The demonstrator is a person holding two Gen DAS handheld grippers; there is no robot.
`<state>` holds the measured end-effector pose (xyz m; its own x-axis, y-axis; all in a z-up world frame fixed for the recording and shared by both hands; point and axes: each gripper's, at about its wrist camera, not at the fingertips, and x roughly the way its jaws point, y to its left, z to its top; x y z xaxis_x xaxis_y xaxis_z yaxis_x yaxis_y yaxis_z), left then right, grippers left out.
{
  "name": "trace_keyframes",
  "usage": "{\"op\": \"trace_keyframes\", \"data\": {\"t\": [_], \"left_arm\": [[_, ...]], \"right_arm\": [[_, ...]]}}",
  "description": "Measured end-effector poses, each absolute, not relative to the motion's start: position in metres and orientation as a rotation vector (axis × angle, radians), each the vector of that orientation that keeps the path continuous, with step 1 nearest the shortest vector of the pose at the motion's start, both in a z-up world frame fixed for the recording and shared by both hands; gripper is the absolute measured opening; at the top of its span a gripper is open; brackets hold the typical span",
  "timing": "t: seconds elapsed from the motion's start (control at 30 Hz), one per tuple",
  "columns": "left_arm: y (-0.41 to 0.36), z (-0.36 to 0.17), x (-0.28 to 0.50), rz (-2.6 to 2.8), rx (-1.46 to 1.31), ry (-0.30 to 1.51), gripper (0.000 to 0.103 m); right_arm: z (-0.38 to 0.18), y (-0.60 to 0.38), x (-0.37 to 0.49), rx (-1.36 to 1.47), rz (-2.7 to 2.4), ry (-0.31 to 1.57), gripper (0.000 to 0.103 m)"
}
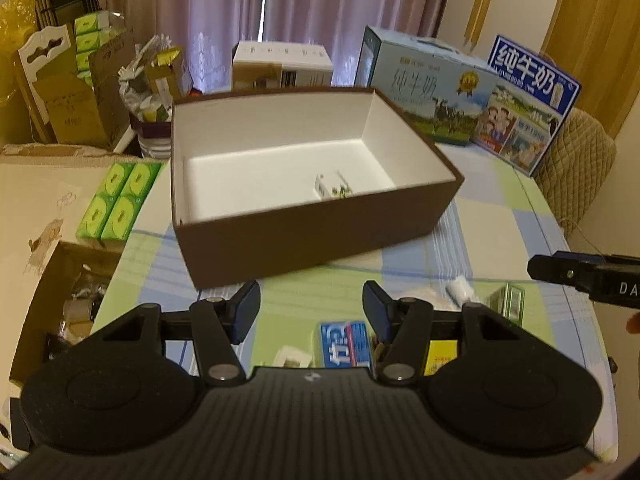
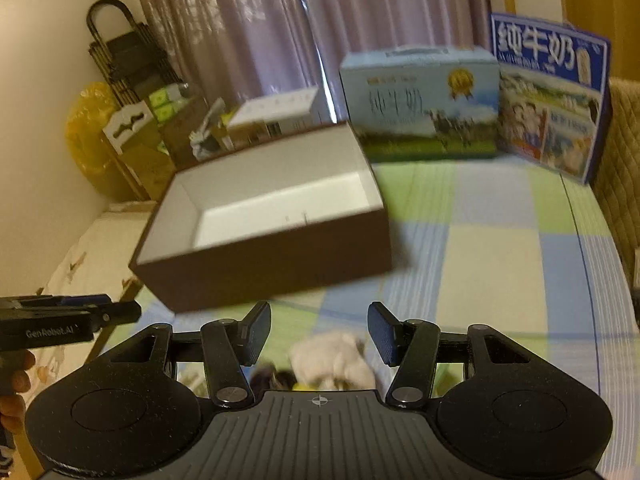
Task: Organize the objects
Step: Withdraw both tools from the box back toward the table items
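One brown box [image 1: 320, 236] on the desk [image 1: 500, 224] holds one small white packet [image 1: 332, 186]; two milk cartons [image 1: 424, 88] stand behind. Both grippers' fingers [image 1: 248, 312] gape, empty.

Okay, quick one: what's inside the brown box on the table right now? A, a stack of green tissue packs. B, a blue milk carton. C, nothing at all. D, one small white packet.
D: in the left wrist view a single small white packet lies on the white floor of the brown box.
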<state>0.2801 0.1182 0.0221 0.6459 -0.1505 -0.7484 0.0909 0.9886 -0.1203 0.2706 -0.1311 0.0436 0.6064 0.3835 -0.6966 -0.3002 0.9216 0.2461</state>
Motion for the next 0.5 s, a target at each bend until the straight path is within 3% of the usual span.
{"op": "trace_keyframes", "data": {"t": [0.5], "left_arm": [[0.11, -0.001, 0.248, -0.166, -0.065, 0.924, 0.052]], "right_arm": [[0.01, -0.148, 0.234, 0.124, 0.343, 0.941, 0.051]]}}
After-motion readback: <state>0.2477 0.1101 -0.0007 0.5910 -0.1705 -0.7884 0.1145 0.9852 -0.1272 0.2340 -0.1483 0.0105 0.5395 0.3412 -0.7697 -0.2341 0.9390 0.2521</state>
